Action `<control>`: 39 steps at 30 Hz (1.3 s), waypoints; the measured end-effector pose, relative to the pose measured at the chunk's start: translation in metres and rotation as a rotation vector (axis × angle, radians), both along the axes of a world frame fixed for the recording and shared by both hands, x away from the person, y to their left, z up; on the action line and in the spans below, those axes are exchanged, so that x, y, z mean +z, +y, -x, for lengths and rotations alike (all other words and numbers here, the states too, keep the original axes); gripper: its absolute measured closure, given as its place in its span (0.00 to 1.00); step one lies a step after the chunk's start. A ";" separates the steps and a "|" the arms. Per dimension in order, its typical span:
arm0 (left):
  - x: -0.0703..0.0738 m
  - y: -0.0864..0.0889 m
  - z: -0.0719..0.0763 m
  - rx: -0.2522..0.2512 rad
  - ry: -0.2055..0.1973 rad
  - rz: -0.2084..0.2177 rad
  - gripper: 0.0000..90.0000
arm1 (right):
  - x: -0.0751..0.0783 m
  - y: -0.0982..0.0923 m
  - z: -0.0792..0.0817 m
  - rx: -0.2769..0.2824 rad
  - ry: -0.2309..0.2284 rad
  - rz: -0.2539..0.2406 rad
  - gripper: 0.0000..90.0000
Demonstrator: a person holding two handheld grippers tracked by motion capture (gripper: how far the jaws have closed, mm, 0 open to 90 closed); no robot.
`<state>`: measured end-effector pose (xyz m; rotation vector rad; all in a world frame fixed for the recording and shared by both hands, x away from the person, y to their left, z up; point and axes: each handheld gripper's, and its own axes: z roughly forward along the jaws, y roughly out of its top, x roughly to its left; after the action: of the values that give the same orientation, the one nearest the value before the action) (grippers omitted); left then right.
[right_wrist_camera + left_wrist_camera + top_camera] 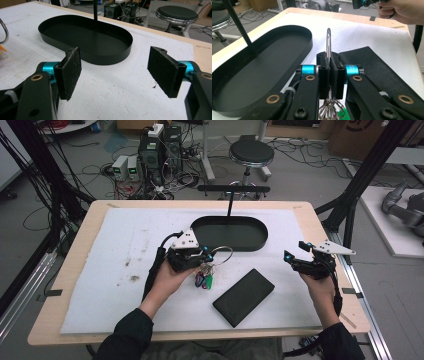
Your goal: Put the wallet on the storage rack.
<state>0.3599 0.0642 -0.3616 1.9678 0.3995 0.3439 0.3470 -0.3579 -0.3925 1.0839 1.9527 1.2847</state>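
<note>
While the left gripper (206, 255) hangs just in front of the black oval tray (252, 242), its jaws are pressed together on a silver key ring (222, 254). In the left gripper view the ring (328, 41) stands on edge between the pads, rising above them, and more metal rings and a scrap of green hang below the jaws. From above, the bunch of keys with blue and green tags (204, 279) dangles under the gripper, on the near side of the tray; whether the tags touch the white mat (125, 245) I cannot tell. A black flat case (244, 297) lies on the mat nearer the person than the tray, just right of the keys. The right gripper (295, 256) is held off the tray's right end, well apart from the keys. In its own view its two pads (71, 72) stand wide apart with nothing between them, and the tray (110, 53) lies beyond them.
</note>
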 end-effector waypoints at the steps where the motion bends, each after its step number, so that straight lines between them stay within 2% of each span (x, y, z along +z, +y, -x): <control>1: 0.001 0.000 0.000 0.000 -0.001 0.001 0.96 | 0.000 0.000 0.000 0.000 0.001 -0.001 0.31; 11: 0.014 0.002 -0.001 0.012 -0.033 0.018 0.96 | 0.000 0.000 0.000 -0.001 0.001 -0.002 0.31; 19: 0.023 0.005 -0.008 0.031 -0.039 0.042 0.96 | 0.000 -0.001 0.000 -0.002 0.003 -0.006 0.31; 23: 0.028 0.006 -0.011 0.037 -0.044 0.039 0.96 | 0.000 0.000 -0.001 -0.002 0.002 -0.006 0.31; 33: 0.036 0.013 -0.024 0.077 -0.045 0.085 0.96 | 0.000 -0.001 -0.001 -0.002 0.003 -0.008 0.31; 39: 0.044 0.021 -0.038 0.109 -0.044 0.123 0.96 | -0.001 -0.001 -0.001 -0.002 0.002 -0.004 0.31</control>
<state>0.3980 0.0855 -0.3173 1.8193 0.4894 0.4216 0.3483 -0.3589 -0.3931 1.0896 1.9512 1.2875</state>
